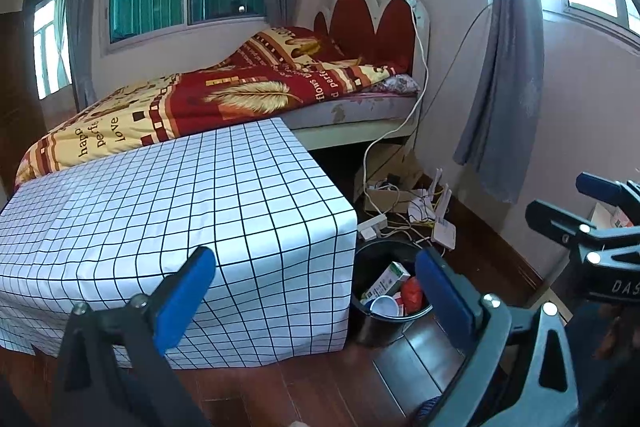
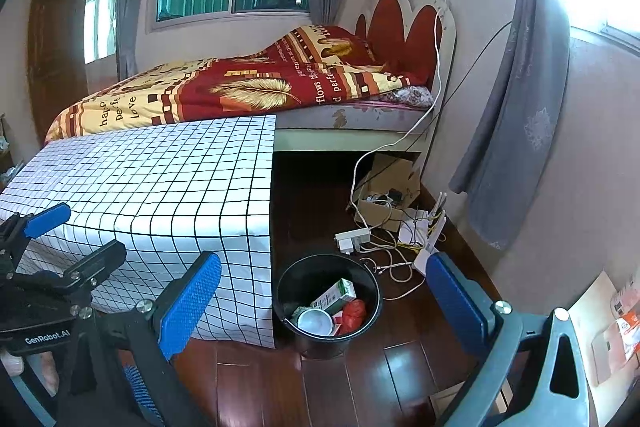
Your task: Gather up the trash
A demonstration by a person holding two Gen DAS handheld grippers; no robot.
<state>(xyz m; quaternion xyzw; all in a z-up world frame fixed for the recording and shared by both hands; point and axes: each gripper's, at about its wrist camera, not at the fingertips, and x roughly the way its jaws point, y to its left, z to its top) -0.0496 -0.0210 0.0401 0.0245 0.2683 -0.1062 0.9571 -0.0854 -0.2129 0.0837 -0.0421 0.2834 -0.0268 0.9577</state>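
At the left, the table under its grid-checked cloth (image 2: 152,183) shows a bare top, so nothing there looks left to pick up. The left gripper (image 1: 316,291) hangs near the table's near right corner with its blue pads set wide and nothing between them; a careless swing could snag the hanging cloth and drag it.

Just right of the table stands the black trash bin (image 2: 288,287) on the wooden floor. The trash lies inside it: a green-and-white carton (image 2: 336,293), a white cup (image 2: 314,321) and a red crumpled bag (image 2: 354,313). The carton leans near the rim, so a knock on the bin could tip it back out.

The right gripper (image 2: 324,307) hovers above the bin, also spread wide and empty.

Farther right, beyond the bin, a white power strip (image 2: 352,239) and loose cables (image 2: 394,267) sprawl toward a router (image 2: 428,239). Reaching there for stray scraps risks hooking a cable and pulling a plug.
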